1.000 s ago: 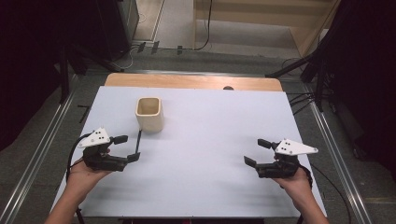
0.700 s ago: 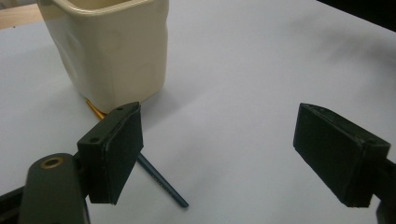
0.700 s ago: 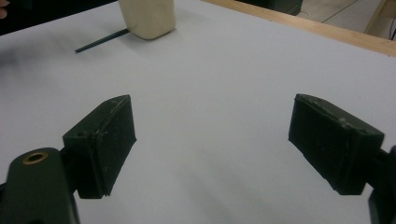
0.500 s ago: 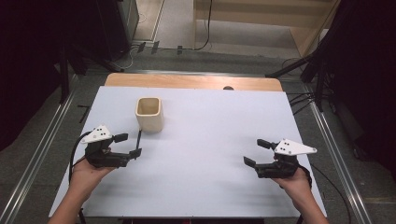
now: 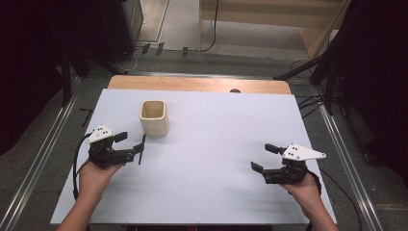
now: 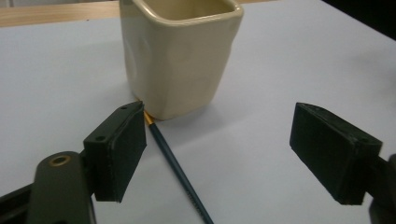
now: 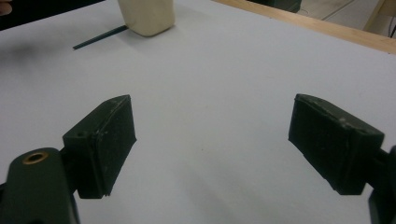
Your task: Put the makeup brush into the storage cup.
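Observation:
A cream, square-mouthed cup (image 5: 153, 117) stands upright on the white table top (image 5: 216, 130), left of centre. A thin dark pencil (image 5: 141, 150) lies flat with one end touching the cup's base. My left gripper (image 5: 128, 146) is open just left of the pencil. Between its jaws in the left gripper view (image 6: 219, 158) lies the pencil (image 6: 177, 172), with the cup (image 6: 180, 56) right behind it. My right gripper (image 5: 263, 158) is open and holds nothing over bare table at the near right. Far off in the right gripper view (image 7: 212, 144) are the cup (image 7: 147, 16) and pencil (image 7: 98, 38).
A wooden strip (image 5: 199, 84) borders the table's far edge. Metal rails (image 5: 45, 149) run along the floor on both sides, with cables (image 5: 308, 103) at the far right. White surface lies open between the two grippers.
My left gripper has crept a little forward towards the cup, still open. The right gripper, cup and pencil have stayed where they were.

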